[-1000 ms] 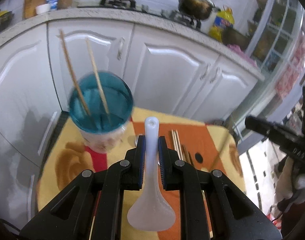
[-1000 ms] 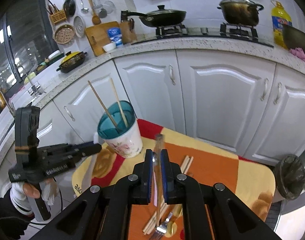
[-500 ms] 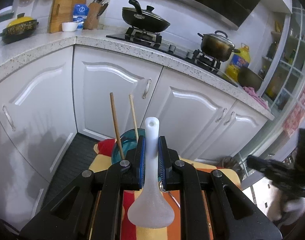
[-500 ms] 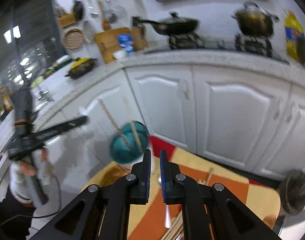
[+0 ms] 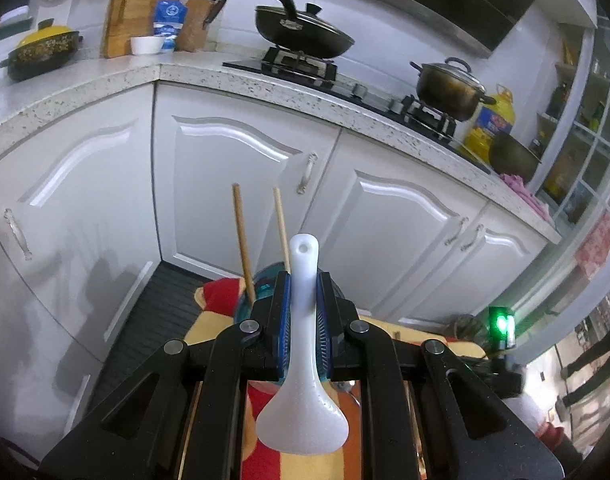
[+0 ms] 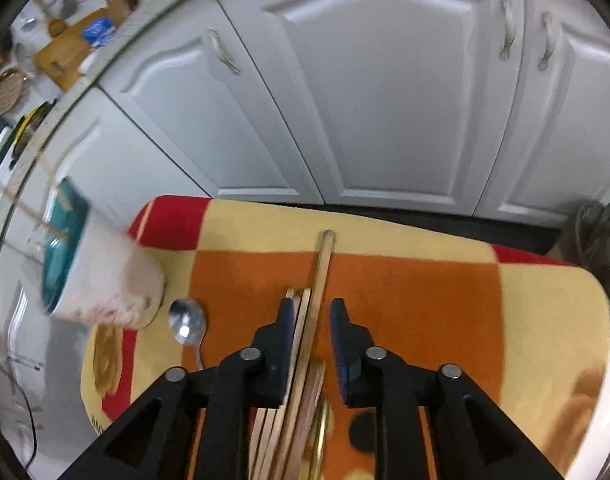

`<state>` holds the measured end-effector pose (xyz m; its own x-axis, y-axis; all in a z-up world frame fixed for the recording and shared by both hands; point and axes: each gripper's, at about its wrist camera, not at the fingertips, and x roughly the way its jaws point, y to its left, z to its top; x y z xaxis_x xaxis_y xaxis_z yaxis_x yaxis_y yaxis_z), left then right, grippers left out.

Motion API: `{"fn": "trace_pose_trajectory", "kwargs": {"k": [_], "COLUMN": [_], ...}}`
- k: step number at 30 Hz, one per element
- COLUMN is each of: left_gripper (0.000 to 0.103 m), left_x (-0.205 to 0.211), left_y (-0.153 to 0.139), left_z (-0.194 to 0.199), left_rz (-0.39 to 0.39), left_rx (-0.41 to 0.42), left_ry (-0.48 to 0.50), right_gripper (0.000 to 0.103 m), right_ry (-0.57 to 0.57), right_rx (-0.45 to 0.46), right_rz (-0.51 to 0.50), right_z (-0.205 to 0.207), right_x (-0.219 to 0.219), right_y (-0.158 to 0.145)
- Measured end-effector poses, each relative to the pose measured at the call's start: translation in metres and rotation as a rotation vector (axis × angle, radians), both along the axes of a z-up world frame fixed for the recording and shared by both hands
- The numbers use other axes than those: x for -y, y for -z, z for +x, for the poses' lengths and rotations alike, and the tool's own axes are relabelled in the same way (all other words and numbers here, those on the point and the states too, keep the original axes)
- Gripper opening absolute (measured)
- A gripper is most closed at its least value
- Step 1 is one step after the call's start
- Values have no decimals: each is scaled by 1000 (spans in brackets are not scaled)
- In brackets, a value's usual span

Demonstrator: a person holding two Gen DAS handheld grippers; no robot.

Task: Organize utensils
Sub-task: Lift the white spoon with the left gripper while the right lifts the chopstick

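Left gripper (image 5: 304,316) clamped on white spoon (image 5: 303,360), above cup (image 6: 97,268) | Right gripper (image 6: 312,344) jaws just opening, straddling chopsticks (image 6: 311,320) on table mat (image 6: 425,300), unpinched | Advice: centre on one stick, close squarely, lift clear before carrying cupward.

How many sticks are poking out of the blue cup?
2. In the left wrist view, one chopstick stands on the left of the blue cup and the other chopstick just right of it, behind the white spoon. More may be hidden behind the tool.
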<state>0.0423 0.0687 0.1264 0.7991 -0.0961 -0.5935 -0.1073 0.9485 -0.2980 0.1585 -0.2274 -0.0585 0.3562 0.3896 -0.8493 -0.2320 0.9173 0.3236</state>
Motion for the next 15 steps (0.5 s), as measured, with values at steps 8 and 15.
{"fn": "trace_pose_trajectory", "kwargs": {"k": [8,15], "left_gripper": [12,12], "left_x": [-1,16], "left_y": [1,23], "left_z": [21,49], "left_rz": [8,52], "left_rx": [23,39], "left_ry": [-68,-107], "right_gripper": [9,9], "right_ry": [-16,-34], "right_rx": [-21,40], "right_rz": [-88,-4], "right_z": [36,16], "right_x": [-25,-3], "right_y": [30,-1]}}
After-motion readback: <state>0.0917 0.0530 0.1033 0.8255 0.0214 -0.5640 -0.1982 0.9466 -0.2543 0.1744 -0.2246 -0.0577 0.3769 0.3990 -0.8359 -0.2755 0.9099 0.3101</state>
